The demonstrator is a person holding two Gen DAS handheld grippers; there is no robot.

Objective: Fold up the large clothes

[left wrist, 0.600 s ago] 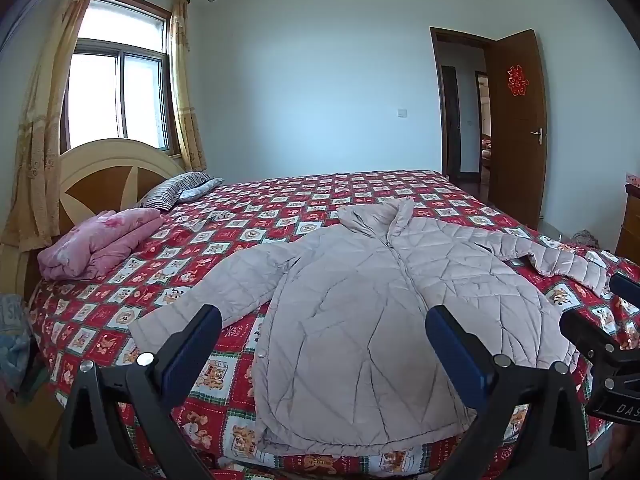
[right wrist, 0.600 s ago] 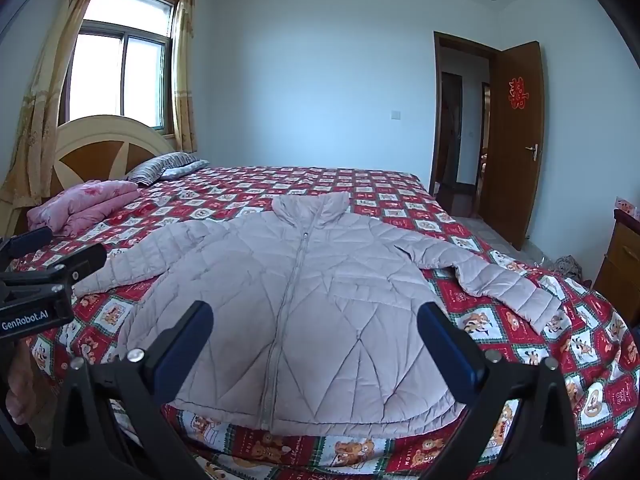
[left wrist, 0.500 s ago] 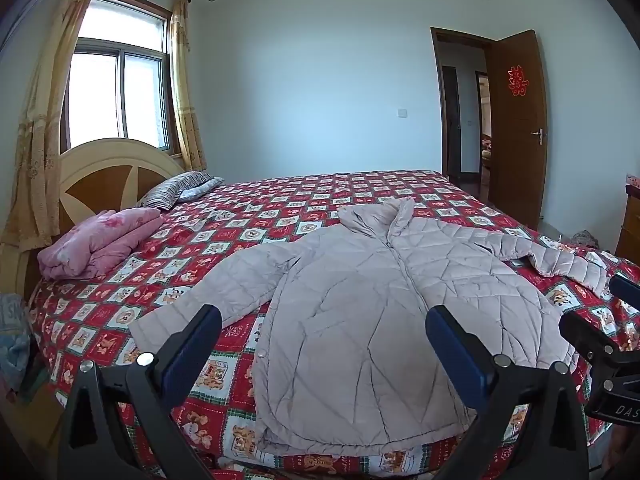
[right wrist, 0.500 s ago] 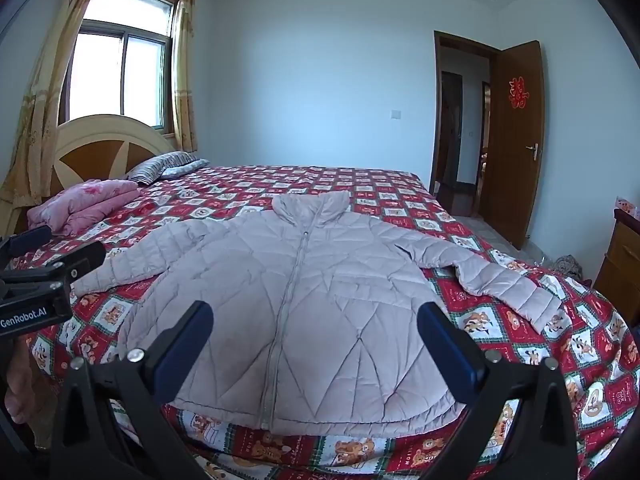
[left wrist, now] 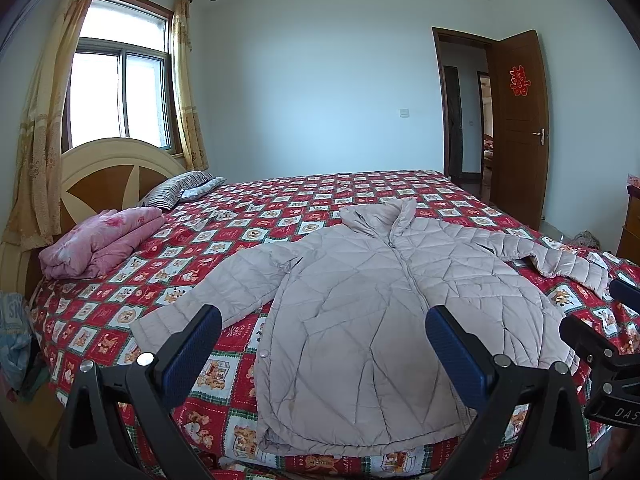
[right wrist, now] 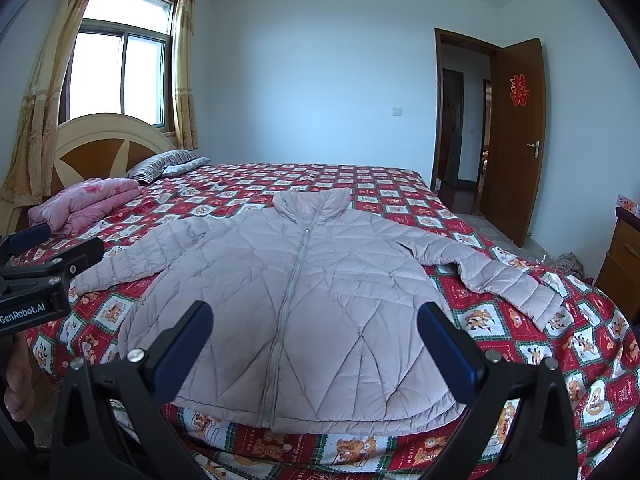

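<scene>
A pale pink quilted jacket [left wrist: 372, 320] lies flat on the bed, zipped, front up, collar toward the far side, both sleeves spread outward. It also shows in the right wrist view [right wrist: 304, 304]. My left gripper [left wrist: 324, 344] is open and empty, held above the jacket's hem near the bed's front edge. My right gripper [right wrist: 316, 340] is open and empty, also over the hem. The left gripper's body shows at the left edge of the right wrist view [right wrist: 36, 280]; the right gripper's body shows at the right edge of the left wrist view [left wrist: 604, 352].
The bed has a red patterned cover [left wrist: 280, 208]. A folded pink quilt [left wrist: 100, 240] and a striped pillow [left wrist: 176, 188] lie by the headboard [left wrist: 104, 168]. An open door [left wrist: 520, 120] is at the right, a wooden cabinet [right wrist: 624, 260] beside the bed.
</scene>
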